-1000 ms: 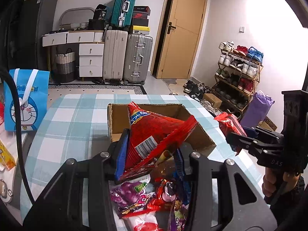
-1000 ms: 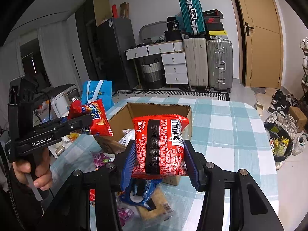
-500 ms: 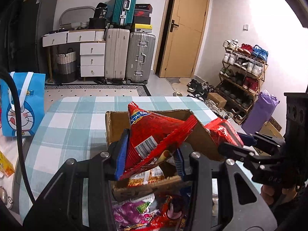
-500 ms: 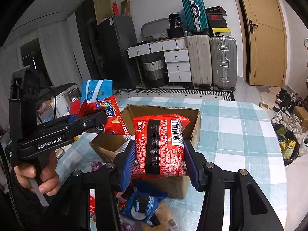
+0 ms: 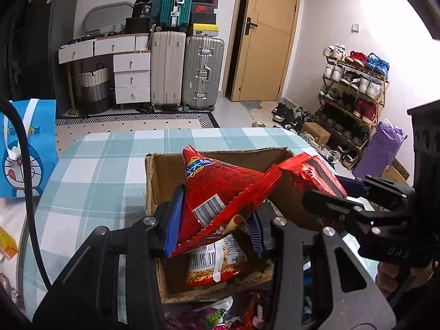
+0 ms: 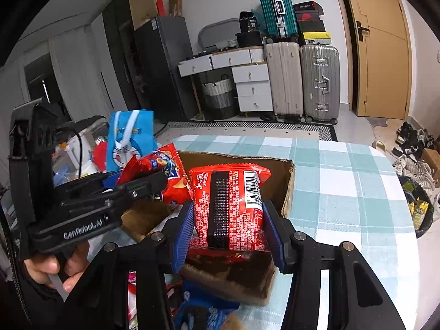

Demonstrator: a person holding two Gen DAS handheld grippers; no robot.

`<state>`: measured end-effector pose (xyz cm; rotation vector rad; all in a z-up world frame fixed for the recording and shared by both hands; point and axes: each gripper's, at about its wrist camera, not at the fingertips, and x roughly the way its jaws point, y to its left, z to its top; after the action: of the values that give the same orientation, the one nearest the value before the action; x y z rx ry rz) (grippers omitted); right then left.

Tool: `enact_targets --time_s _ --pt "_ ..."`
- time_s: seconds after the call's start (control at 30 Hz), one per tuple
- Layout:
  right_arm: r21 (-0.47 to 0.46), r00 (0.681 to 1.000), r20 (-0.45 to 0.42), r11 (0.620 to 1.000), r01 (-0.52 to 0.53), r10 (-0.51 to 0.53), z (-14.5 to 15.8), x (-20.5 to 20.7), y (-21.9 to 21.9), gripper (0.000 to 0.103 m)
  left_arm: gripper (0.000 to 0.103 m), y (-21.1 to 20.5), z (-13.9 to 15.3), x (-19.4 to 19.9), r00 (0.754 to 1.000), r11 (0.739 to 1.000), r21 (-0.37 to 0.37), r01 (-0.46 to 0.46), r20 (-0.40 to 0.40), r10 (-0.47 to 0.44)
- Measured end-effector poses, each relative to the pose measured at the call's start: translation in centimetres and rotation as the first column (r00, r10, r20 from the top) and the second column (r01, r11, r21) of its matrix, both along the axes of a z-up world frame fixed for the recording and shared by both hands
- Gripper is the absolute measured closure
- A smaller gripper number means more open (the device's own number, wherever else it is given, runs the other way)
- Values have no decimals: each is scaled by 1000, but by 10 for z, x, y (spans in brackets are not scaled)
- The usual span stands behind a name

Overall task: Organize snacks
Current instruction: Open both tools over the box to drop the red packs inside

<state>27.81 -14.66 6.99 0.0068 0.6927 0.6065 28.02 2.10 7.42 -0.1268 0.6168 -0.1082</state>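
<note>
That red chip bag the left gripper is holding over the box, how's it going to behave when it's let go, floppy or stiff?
Probably floppy: the red chip bag creases where the left gripper pinches it. It looks puffed, so likely light for its size. The film looks glossy, so it may slide off the packet lying in the cardboard box.

Both views are evenly lit by soft indoor light, and no lamp is seen. In the left wrist view the white wall (image 5: pixel 324 13) at upper right is washed out to near white. Strong fisheye bending is seen in both: the door (image 6: pixel 379 46) is bowed, and the corners are cut off by a black circular rim. The middle of each picture is sharp; barcodes on the red snack packets (image 6: pixel 228 206) can be made out. Slight softness is seen toward the edges. A faint sheen is carried by the packets' foil (image 5: pixel 220 187). The inside of the cardboard box (image 5: pixel 167 176) is shadowed.
</note>
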Motion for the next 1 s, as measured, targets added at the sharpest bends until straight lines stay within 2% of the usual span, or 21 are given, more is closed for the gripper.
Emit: enact_targets --time_s 0.17,0.5,0.83,0.9,1.0 --pt "-22 1000 -11 1000 -6 6 -7 13 8 54 64 -4 -11 13 1000 1000 19 1 -18 0" --pt "-97 1000 -5 995 -21 20 -16 30 23 54 64 -4 -33 41 998 1000 12 11 -66 -10" --pt "-75 1000 -15 997 -11 10 -21 37 19 54 64 -7 -42 50 996 999 31 14 -90 -12" --pt "-68 1000 -15 998 -17 16 -21 37 18 54 61 -7 -42 52 995 1000 23 17 -98 -15" --pt "-84 1000 8 996 -7 8 -17 32 17 50 52 -8 -39 48 995 999 24 26 -96 -24"
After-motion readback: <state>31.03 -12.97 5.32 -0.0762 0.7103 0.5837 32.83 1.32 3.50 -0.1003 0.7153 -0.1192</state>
